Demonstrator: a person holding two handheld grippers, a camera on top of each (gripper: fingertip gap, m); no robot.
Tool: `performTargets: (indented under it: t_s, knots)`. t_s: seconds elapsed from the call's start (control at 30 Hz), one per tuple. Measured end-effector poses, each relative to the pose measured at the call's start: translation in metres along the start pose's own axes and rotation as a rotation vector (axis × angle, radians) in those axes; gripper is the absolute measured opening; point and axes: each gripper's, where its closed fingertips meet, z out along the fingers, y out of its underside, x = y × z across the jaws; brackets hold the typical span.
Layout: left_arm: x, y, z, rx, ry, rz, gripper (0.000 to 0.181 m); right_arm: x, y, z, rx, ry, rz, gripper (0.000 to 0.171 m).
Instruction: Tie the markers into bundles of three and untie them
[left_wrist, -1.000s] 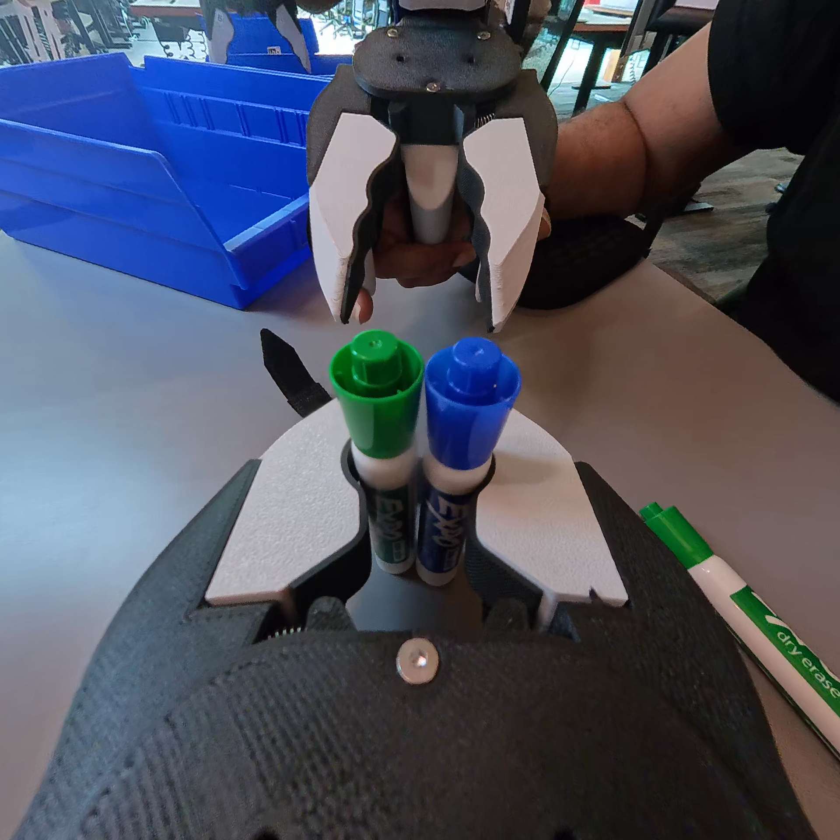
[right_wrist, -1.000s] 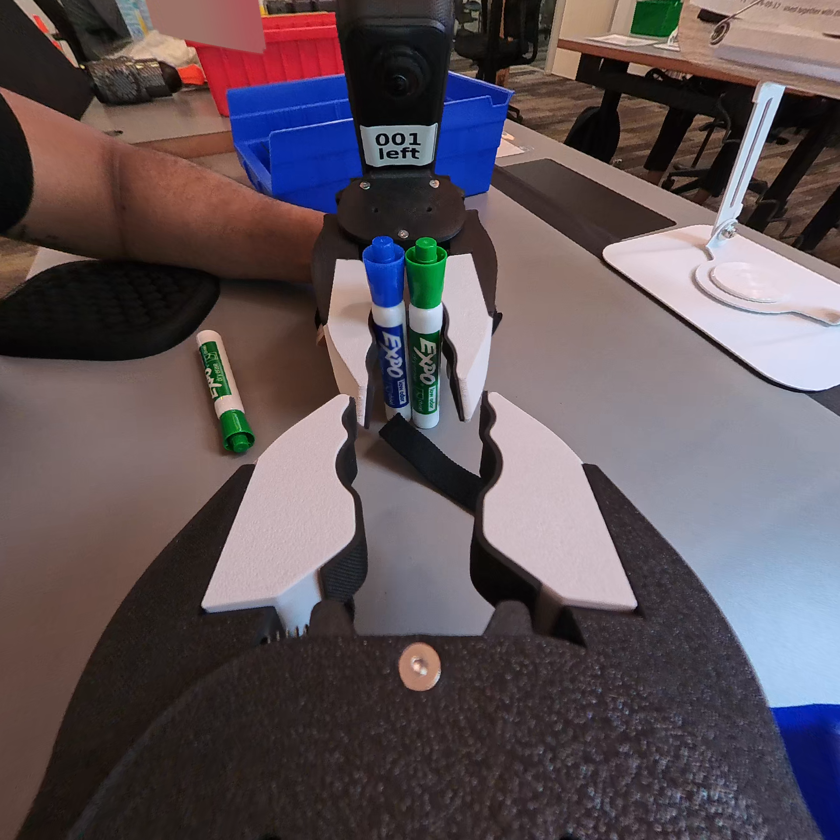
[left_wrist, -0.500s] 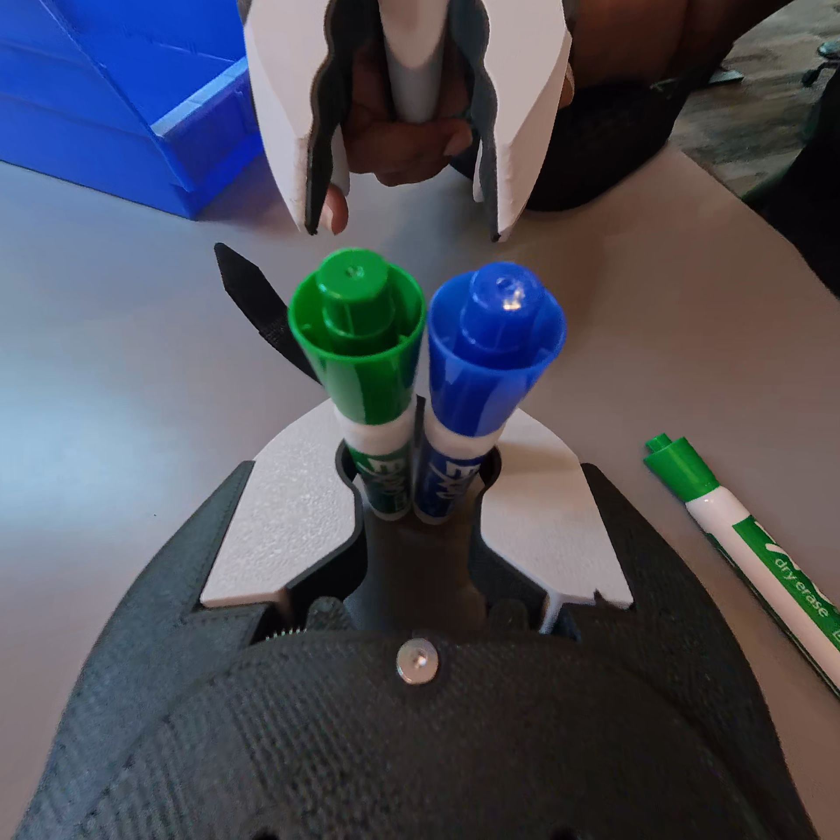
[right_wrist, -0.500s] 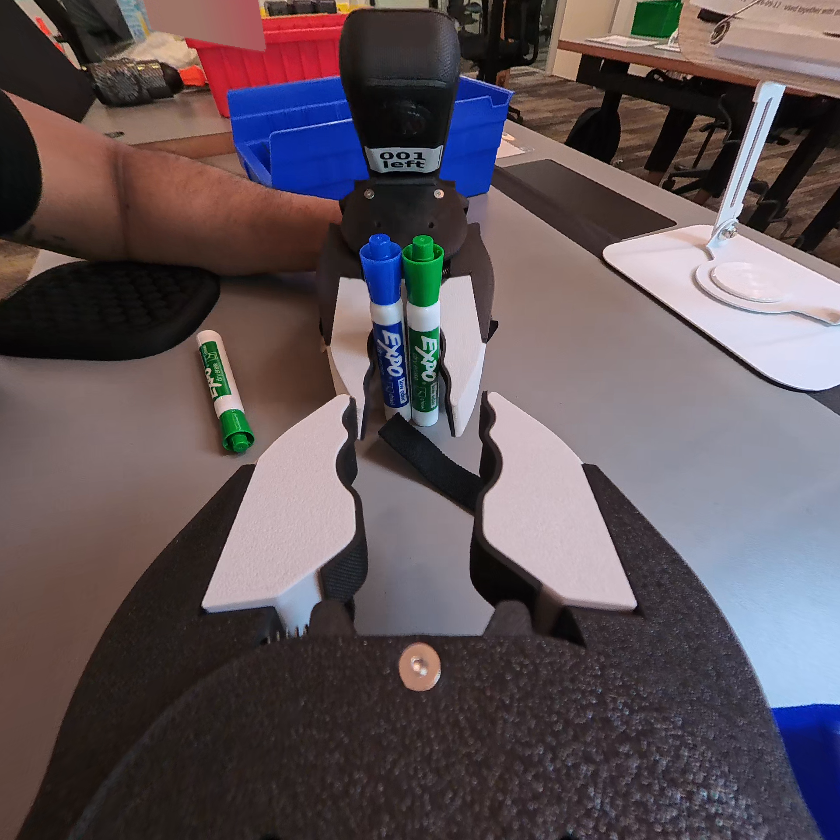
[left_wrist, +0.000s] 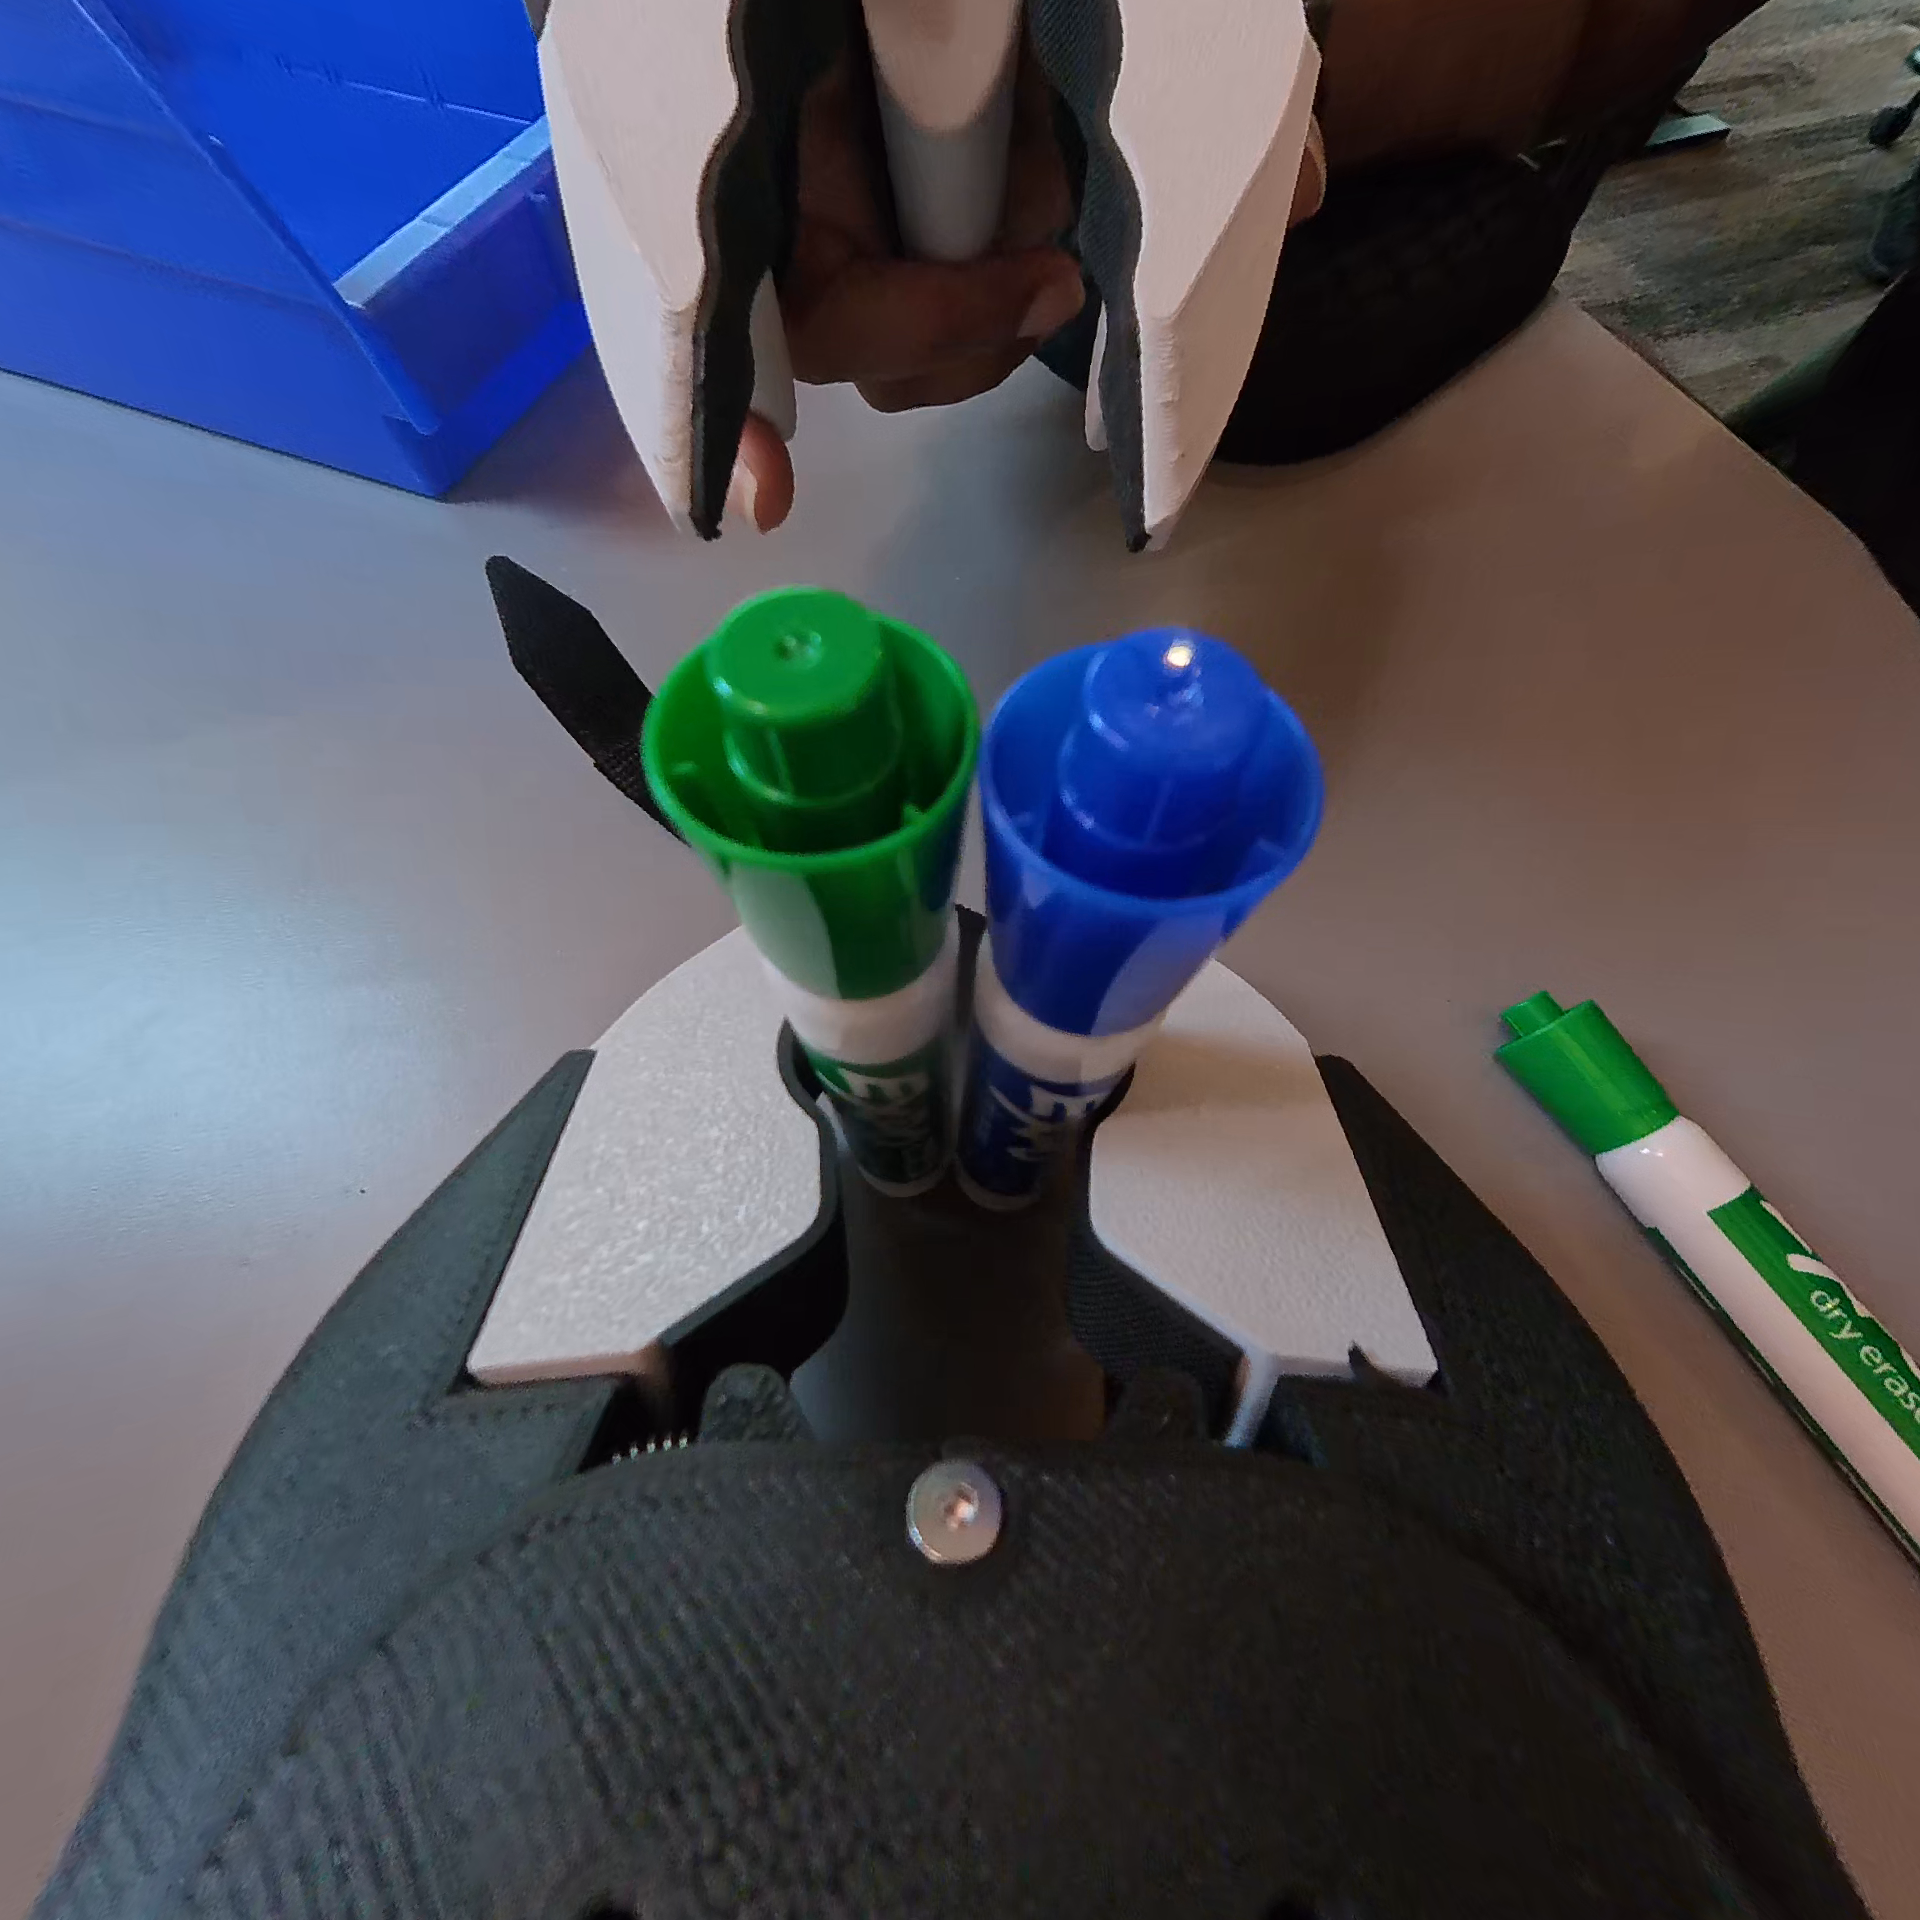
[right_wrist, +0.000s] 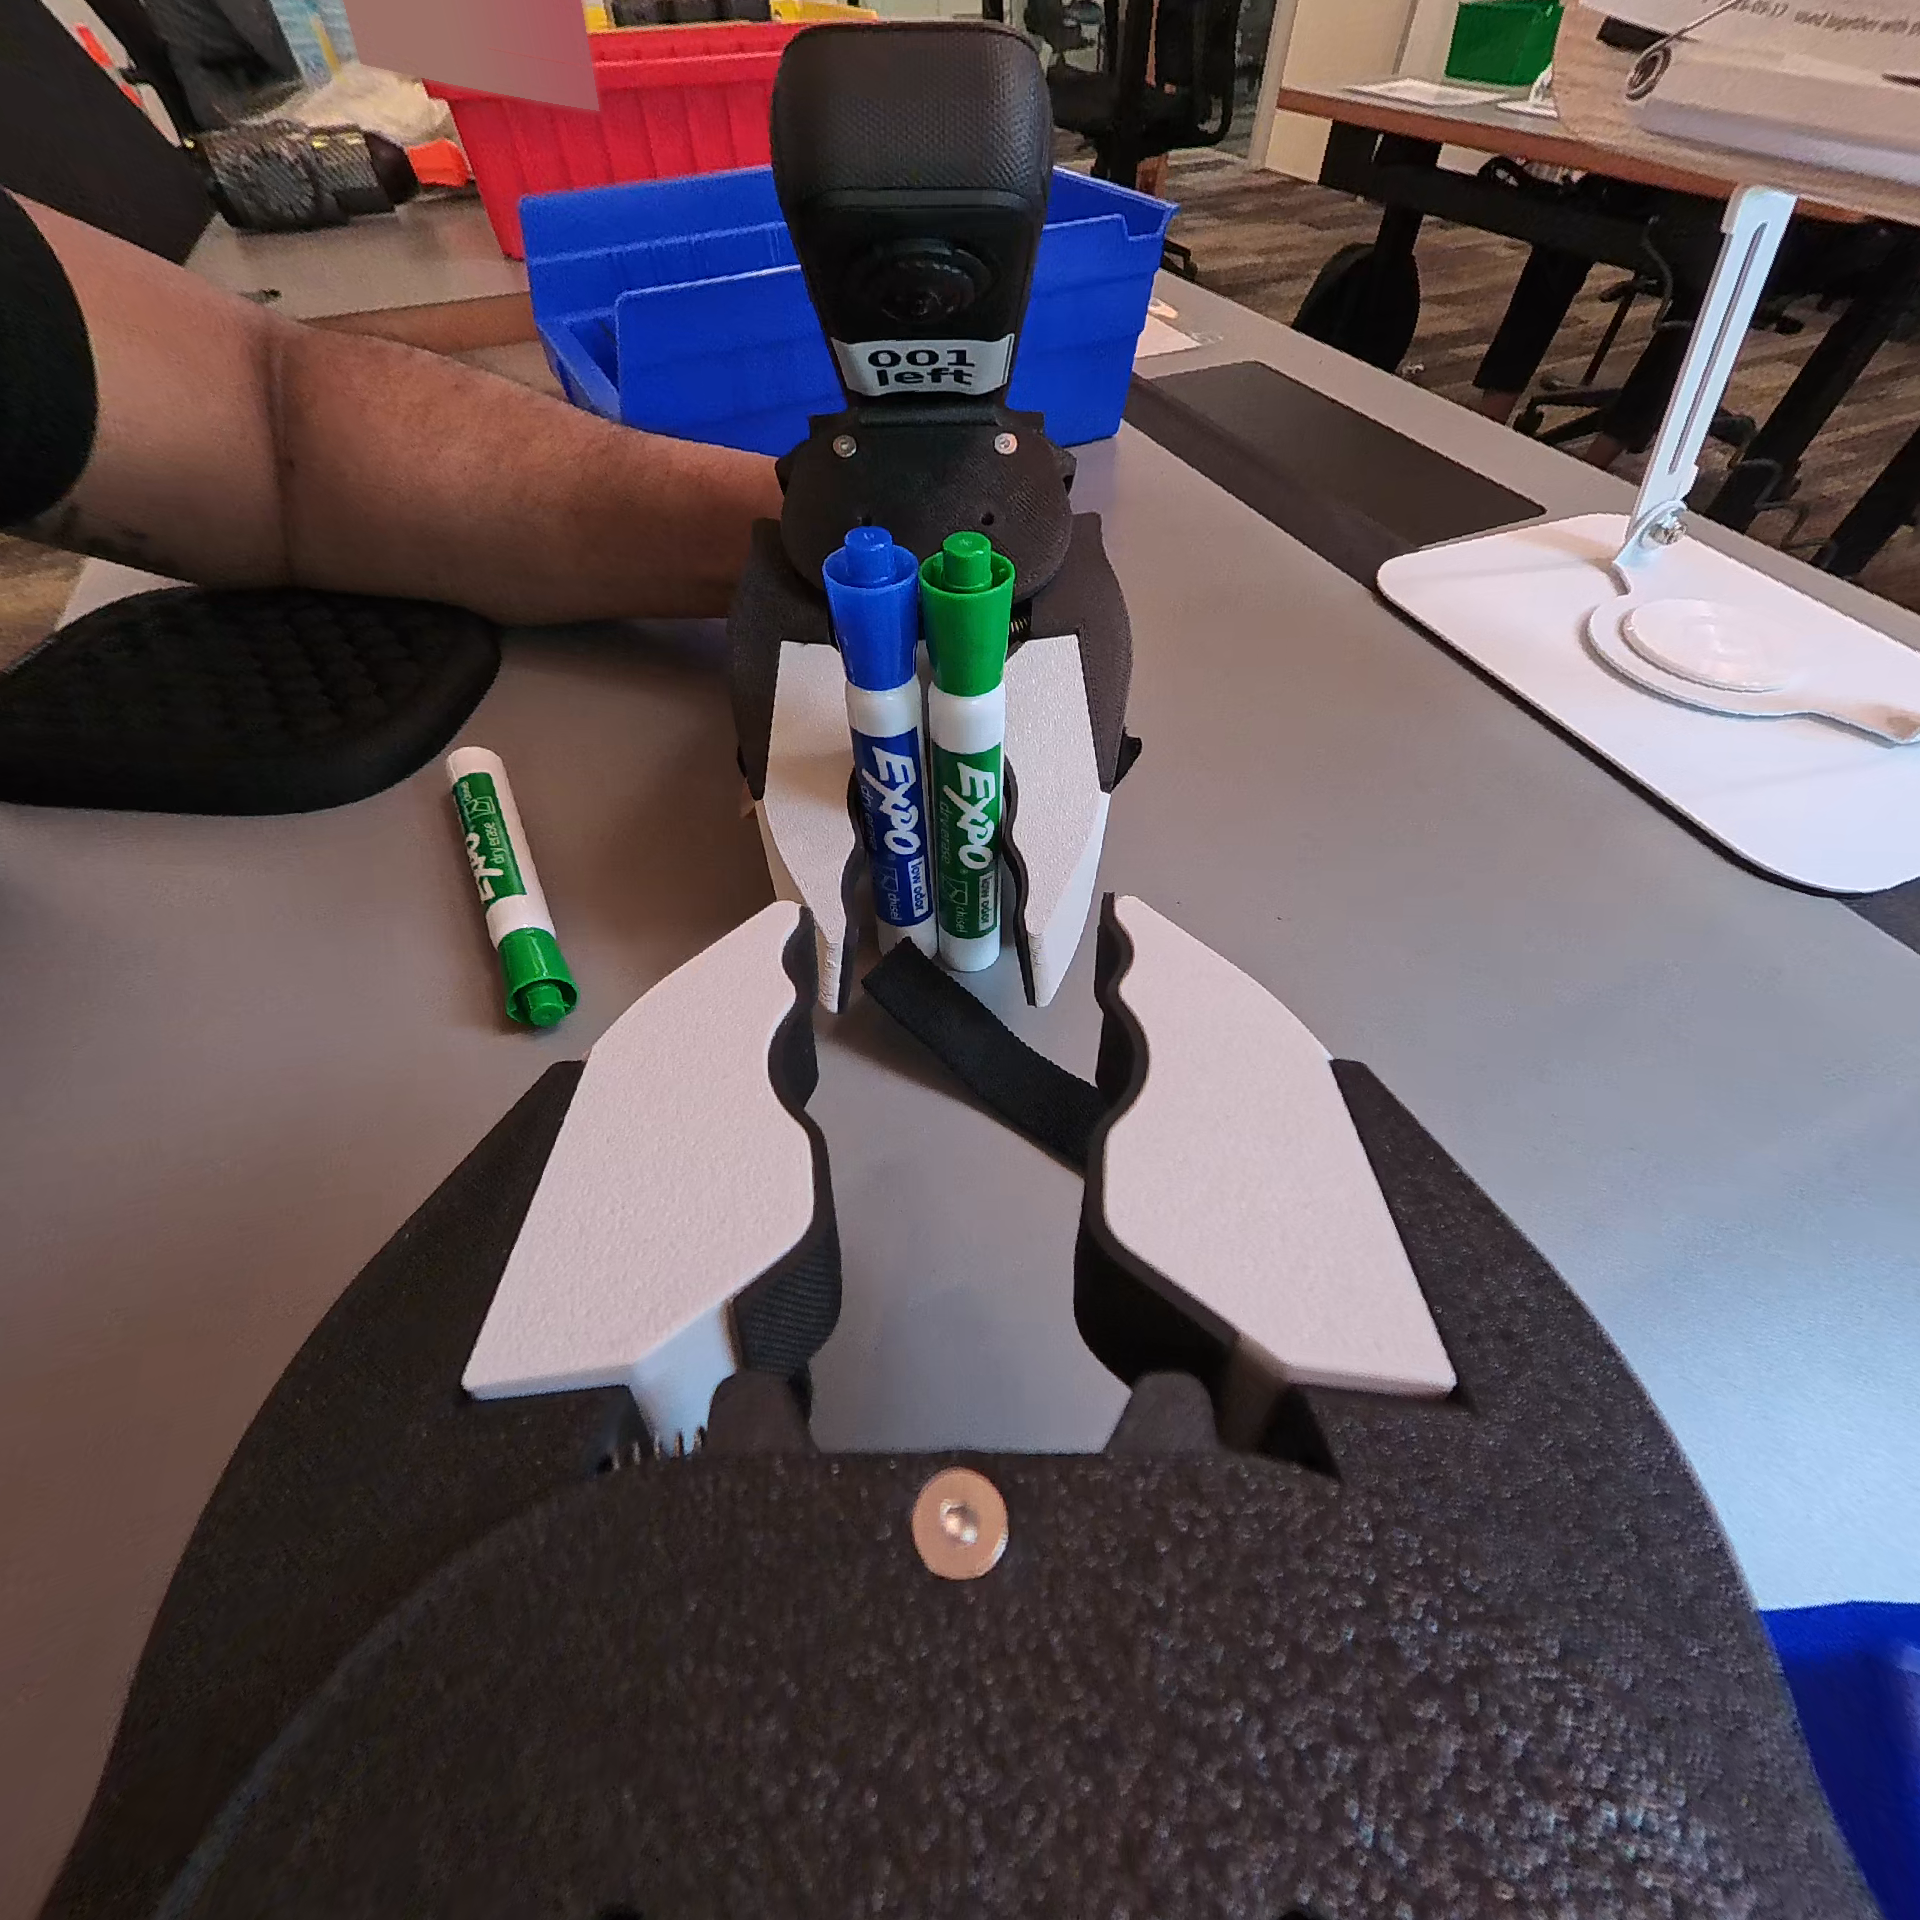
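Left claw (left_wrist: 956, 1049) round two markers (left_wrist: 1132, 831), strap (left_wrist: 566, 665) half hidden.

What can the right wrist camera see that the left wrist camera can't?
Only the right wrist view shows the white stand, the red bin and the left gripper's camera housing. Only the left wrist view shows the hand behind the open right gripper. Both show the blue marker and green marker clamped upright in the left gripper, the loose green marker, black strap and blue bin.
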Motion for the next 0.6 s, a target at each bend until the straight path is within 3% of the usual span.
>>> performTargets:
  t_s: [0.6]
  knots:
    - [-0.0031, -0.0013, -0.0012, 0.013, -0.036, 0.009, 0.044, -0.0026, 0.0056, 0.0037, -0.022, -0.010, -0.008, 0.052]
